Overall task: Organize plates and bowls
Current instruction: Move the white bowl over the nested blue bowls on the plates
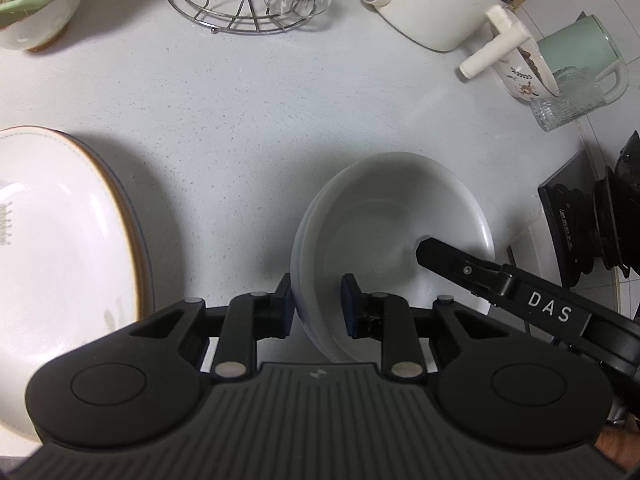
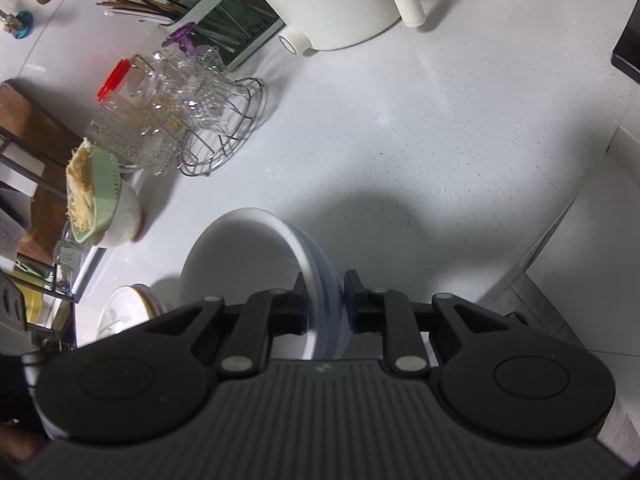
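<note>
wire rack (image 1: 240, 4), glasses (image 2: 176, 96), chopsticks (image 2: 160, 0), kettle (image 1: 432, 4)

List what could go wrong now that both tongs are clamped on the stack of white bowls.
1. Both the left tongs and the right tongs pinch only the rims of the stacked white bowls; the nested bowls might slide apart or slip.
2. Uneven lifting could tilt the stack.
3. The gold-rimmed plates sit close beside it; a sideways swing could knock them.

The bowls (image 1: 384, 216) sit stacked on the counter (image 1: 240, 112), with the plates (image 1: 60, 240) to their left. Behind stand the rack (image 1: 240, 8) and pot (image 1: 432, 4).
</note>
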